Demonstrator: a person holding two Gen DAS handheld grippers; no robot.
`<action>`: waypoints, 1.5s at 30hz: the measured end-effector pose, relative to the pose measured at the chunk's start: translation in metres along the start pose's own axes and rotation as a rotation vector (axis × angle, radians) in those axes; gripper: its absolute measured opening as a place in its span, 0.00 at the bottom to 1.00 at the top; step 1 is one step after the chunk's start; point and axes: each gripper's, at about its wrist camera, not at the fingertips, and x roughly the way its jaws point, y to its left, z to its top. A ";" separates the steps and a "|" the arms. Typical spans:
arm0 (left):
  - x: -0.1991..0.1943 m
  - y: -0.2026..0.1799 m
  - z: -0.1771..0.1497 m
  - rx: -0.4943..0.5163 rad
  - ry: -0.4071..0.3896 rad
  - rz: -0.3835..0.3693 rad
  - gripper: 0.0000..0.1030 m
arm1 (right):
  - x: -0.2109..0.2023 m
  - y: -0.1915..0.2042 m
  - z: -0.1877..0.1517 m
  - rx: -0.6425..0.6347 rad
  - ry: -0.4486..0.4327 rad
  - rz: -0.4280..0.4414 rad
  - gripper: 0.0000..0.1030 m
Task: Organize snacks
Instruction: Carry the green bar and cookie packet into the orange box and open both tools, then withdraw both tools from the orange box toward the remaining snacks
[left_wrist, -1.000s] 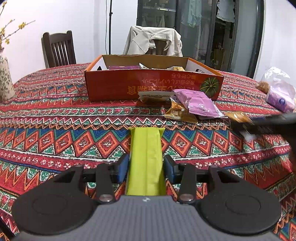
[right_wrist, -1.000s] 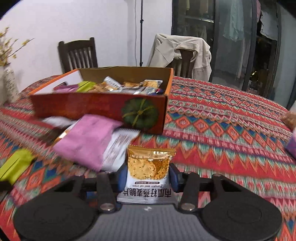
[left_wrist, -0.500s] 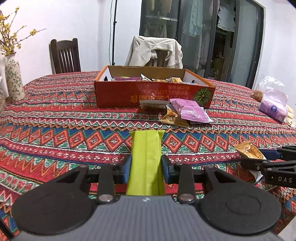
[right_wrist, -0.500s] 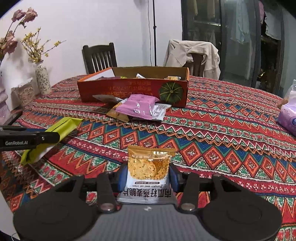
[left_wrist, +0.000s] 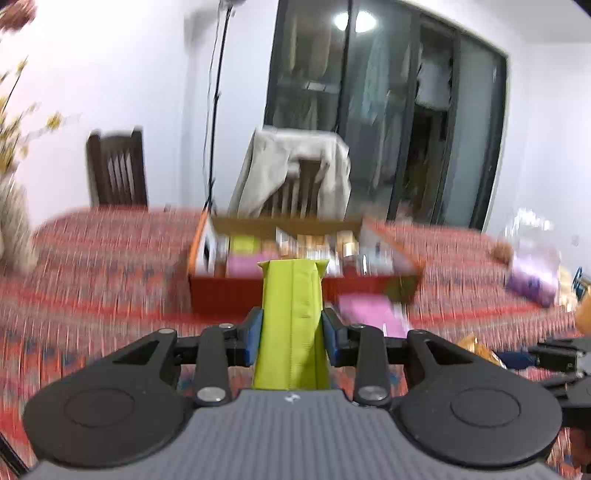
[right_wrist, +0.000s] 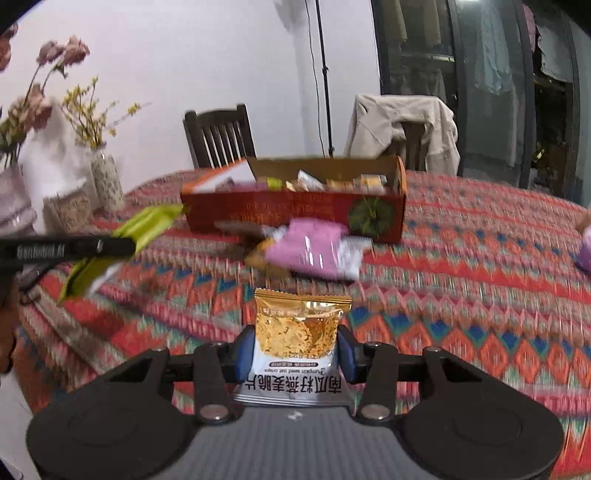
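While my left claw (left_wrist: 291, 334) pinches the green pack (left_wrist: 291, 314) and my right claw (right_wrist: 295, 354) pinches the gold pack (right_wrist: 299, 325), I aim both at the box (right_wrist: 295, 214).

Glossy foil gold packet (right_wrist: 298, 325), matt green wrapper (left_wrist: 291, 325), woven tablecloth (right_wrist: 480, 295)

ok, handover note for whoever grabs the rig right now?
Left gripper: shut on the green snack packet, held above the tablecloth.
Right gripper: shut on the gold oat-crisp packet, also off the table.
Orange box: far side of the table, already holding several snacks.
Left: drop both held packets in the box, then collect the pink packet and the other wrappers lying in front of it.
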 end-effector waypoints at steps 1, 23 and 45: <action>0.009 0.005 0.013 0.008 -0.012 0.001 0.34 | 0.002 0.000 0.010 -0.014 -0.017 0.006 0.43; 0.227 0.078 0.072 -0.002 0.128 0.055 0.54 | 0.244 -0.009 0.161 0.028 0.098 -0.036 0.49; 0.060 0.023 0.044 0.087 0.002 0.009 0.65 | 0.081 -0.024 0.110 0.008 -0.090 -0.048 0.74</action>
